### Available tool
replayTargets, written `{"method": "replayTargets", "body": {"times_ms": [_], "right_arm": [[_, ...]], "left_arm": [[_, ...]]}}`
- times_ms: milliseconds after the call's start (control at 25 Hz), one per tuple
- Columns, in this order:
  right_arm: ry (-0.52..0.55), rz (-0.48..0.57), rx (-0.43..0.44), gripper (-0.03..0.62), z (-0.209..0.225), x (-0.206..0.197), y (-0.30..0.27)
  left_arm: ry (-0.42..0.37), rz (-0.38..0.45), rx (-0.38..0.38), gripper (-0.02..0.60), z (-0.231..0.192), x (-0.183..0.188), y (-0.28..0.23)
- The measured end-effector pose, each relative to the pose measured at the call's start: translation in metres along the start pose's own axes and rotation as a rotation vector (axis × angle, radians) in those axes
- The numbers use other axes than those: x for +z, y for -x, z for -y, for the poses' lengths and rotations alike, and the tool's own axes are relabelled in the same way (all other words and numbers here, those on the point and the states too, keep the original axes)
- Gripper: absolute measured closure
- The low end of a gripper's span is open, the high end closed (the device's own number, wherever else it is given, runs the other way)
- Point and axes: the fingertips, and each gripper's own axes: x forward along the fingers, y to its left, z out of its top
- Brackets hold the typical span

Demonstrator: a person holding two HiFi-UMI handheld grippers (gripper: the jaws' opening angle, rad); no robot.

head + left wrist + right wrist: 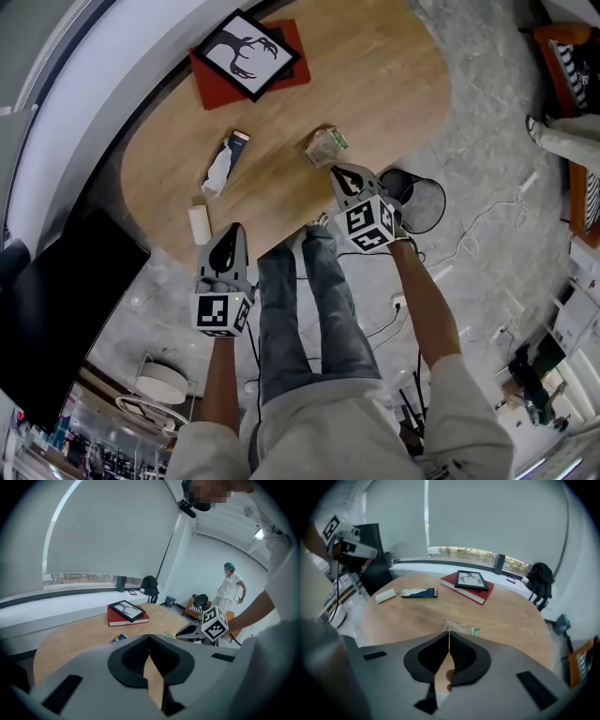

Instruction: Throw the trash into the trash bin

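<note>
The right gripper (449, 633) has its fingers pressed together, empty, with a crumpled brown wrapper (461, 628) just past their tips. The left gripper (149, 638) is likewise closed and empty.

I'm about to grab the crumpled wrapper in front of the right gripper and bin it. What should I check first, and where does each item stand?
1. Right gripper jaws apart for the grab: not ok, they stand together.
2. Right gripper aimed at the crumpled wrapper: ok, it lies just past the tips.
3. Tips touching the wrapper: cannot tell.
4. Trash bin within reach: probably ok, it stands on the floor beside the table, near the right gripper.
5. Left gripper out of the way: ok, shut, empty, at the near table edge.
6. Other trash: not ok, a blue-and-white packet and a white piece lie there too.
</note>
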Motion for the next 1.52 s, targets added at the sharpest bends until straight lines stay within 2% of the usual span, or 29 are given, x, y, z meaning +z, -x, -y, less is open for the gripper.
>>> {"method": "replayTargets", "body": {"times_ms": [320, 440, 520, 560, 600, 640, 680, 960, 1280, 1400, 1520], "right_arm": [[0.69, -0.109, 0.145, 0.562, -0.023, 0.002, -0.022], [0.865, -0.136, 0.194, 0.562, -0.027, 0.0, -0.026], [0.932, -0.171, 0.24, 0.56, -0.029, -0.005, -0.028], [0.946, -0.192, 0.263, 0.545, -0.029, -0.009, -0.03], [0.953, -0.213, 0.283, 0.472, -0.029, -0.012, -0.033], [0.959, -0.232, 0.297, 0.369, -0.028, -0.015, -0.035], [0.969, -0.243, 0.304, 0.325, -0.026, -0.016, -0.038], [1.046, -0.266, 0.289, 0.286, -0.022, -0.009, -0.066], [1.118, -0.33, 0.31, 0.283, -0.028, -0.017, -0.087], [1.096, -0.311, 0.298, 0.285, -0.029, -0.015, -0.088], [1.013, -0.285, 0.279, 0.29, -0.03, -0.01, -0.086]], "left_arm": [[0.019, 0.002, 0.012, 0.563, -0.003, -0.006, 0.003], [0.021, 0.006, 0.016, 0.563, -0.005, -0.005, 0.005], [0.025, 0.009, 0.018, 0.563, -0.005, -0.004, 0.006], [0.027, 0.011, 0.018, 0.563, -0.006, -0.004, 0.006], [0.029, 0.012, 0.019, 0.563, -0.006, -0.004, 0.006], [0.031, 0.013, 0.02, 0.563, -0.007, -0.004, 0.006], [0.032, 0.013, 0.02, 0.563, -0.007, -0.005, 0.007], [0.042, 0.008, 0.02, 0.563, -0.007, -0.01, 0.007], [0.054, 0.01, 0.025, 0.562, -0.011, -0.013, 0.015], [0.054, 0.011, 0.027, 0.563, -0.014, -0.013, 0.017], [0.053, 0.014, 0.027, 0.563, -0.015, -0.012, 0.018]]}}
